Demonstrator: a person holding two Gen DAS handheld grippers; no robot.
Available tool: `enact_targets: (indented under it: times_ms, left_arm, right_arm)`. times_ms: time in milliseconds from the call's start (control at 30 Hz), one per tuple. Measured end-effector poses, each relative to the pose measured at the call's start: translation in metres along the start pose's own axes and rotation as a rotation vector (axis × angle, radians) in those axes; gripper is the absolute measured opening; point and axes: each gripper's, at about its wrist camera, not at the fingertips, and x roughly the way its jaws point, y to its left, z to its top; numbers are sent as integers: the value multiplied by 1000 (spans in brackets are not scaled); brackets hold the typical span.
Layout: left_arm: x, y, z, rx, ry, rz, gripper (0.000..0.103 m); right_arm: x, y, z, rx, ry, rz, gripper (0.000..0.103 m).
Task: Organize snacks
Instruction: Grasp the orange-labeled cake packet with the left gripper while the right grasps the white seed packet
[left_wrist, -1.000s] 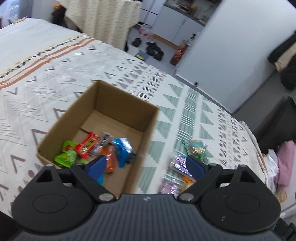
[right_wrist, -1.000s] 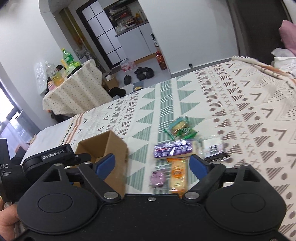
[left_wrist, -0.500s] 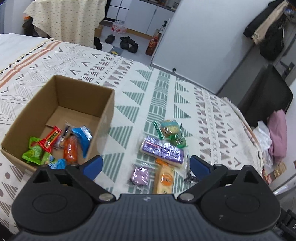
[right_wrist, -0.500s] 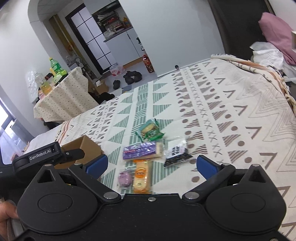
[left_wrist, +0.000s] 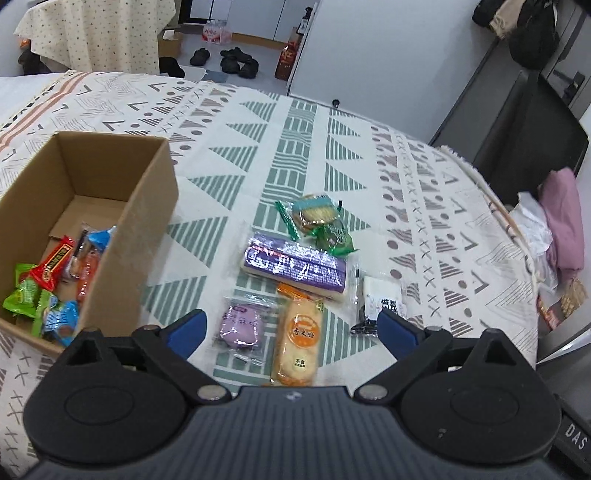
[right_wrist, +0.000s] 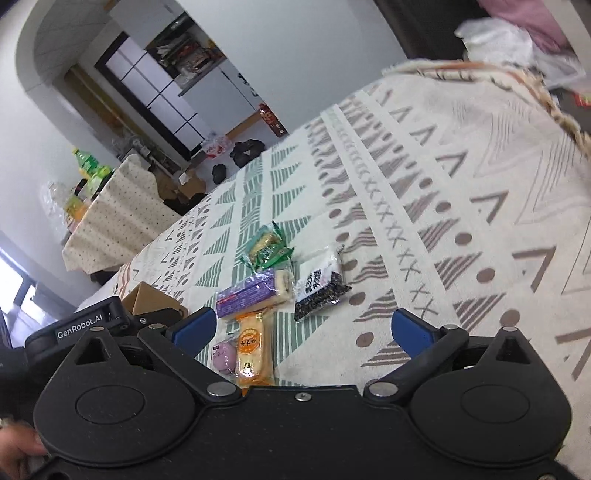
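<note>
An open cardboard box (left_wrist: 147, 221) on the patterned bedspread holds several wrapped snacks, red, green, blue and orange. To its right lie loose snacks: a long purple pack (left_wrist: 295, 267), an orange cracker pack (left_wrist: 301, 339), a round purple snack (left_wrist: 242, 326), green packs (left_wrist: 314, 214) and a black-and-white pack (left_wrist: 380, 299). My left gripper (left_wrist: 291, 325) hovers open above the orange pack, gripping nothing. My right gripper (right_wrist: 303, 328) is wide, its jaws closing slightly, nothing pressed between them; the orange pack (right_wrist: 253, 349) and the black-and-white pack (right_wrist: 319, 288) lie below it.
The bed's fringed edge (left_wrist: 517, 229) runs down the right, with pink cloth (left_wrist: 561, 221) beyond. A table under a dotted cloth (right_wrist: 110, 221) carries bottles at the far left. Shoes (left_wrist: 236, 62) lie on the floor. A hand (right_wrist: 18, 443) shows at the lower left.
The left gripper has swung from over the box to the right, over the loose snacks. The right gripper has sunk closer to the bed and rolled, its jaws wider than a second ago.
</note>
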Motion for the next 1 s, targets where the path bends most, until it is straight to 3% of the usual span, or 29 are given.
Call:
enact_targets:
  times_ms: [200, 433, 500, 600, 733, 833, 1000]
  left_arm:
    - [24, -5, -3, 1, 42, 36, 92]
    - [54, -6, -6, -43, 122, 33, 78]
    - [63, -2, -7, -85, 158, 36, 66]
    - [75, -5, -8, -92, 198, 54, 62]
    - [83, -14, -6, -76, 216, 87, 54]
    - [86, -16, -4, -79, 220, 122, 38]
    - [81, -16, -3, -74, 196, 122, 32]
  right_arm:
    - [22, -15, 2, 57, 29, 4, 84]
    - [45, -18, 5, 45, 36, -2, 81]
    - [52, -17, 6, 41, 39, 0, 81]
    - [60, -14, 8, 18, 30, -2, 81]
    - [76, -14, 10, 14, 46, 3, 81]
    - [84, -10, 11, -5, 47, 8, 81]
    - [100, -7, 12, -19, 52, 12, 81]
